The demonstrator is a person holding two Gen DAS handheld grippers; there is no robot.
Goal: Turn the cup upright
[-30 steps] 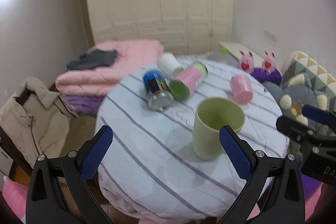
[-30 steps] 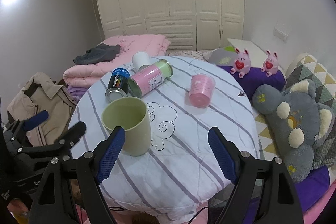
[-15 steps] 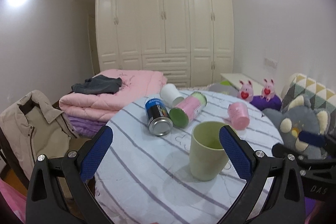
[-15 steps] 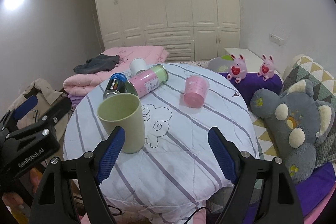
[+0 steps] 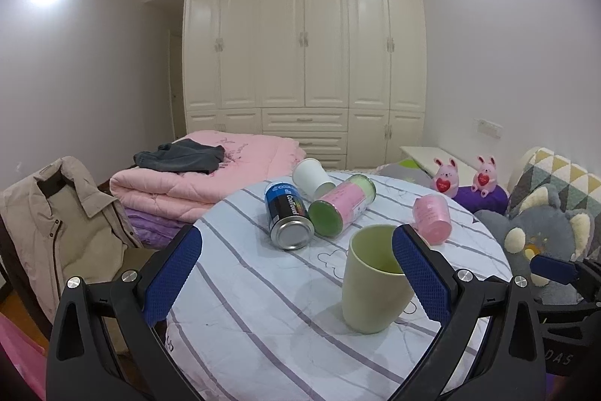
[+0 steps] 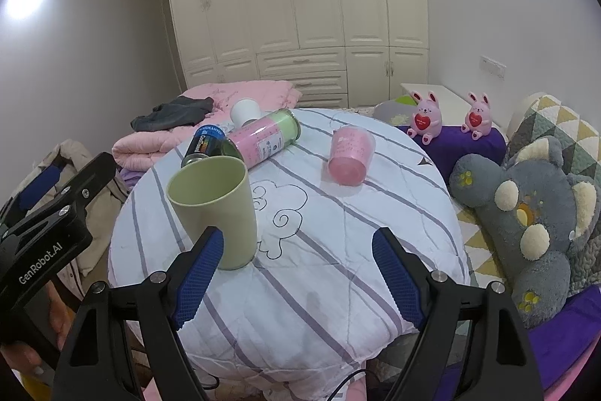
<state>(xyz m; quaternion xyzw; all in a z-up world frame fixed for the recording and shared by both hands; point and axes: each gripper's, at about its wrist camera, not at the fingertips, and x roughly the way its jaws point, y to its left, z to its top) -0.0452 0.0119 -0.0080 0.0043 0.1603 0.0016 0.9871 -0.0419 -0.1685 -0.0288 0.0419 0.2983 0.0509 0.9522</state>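
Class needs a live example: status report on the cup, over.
Left tongs open, right tongs open, both empty. Pale green plastic cup upright on striped tablecloth. Nothing in the way.

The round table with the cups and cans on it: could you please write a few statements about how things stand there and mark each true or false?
1. The green cup stands upright, mouth up. True.
2. The pink cup stands upright. False: it lies on its side.
3. The right gripper is shut on the green cup. False: its jaws are open and empty.
4. The left gripper is open. True.
5. The blue can lies beside the pink-and-green canister. True.
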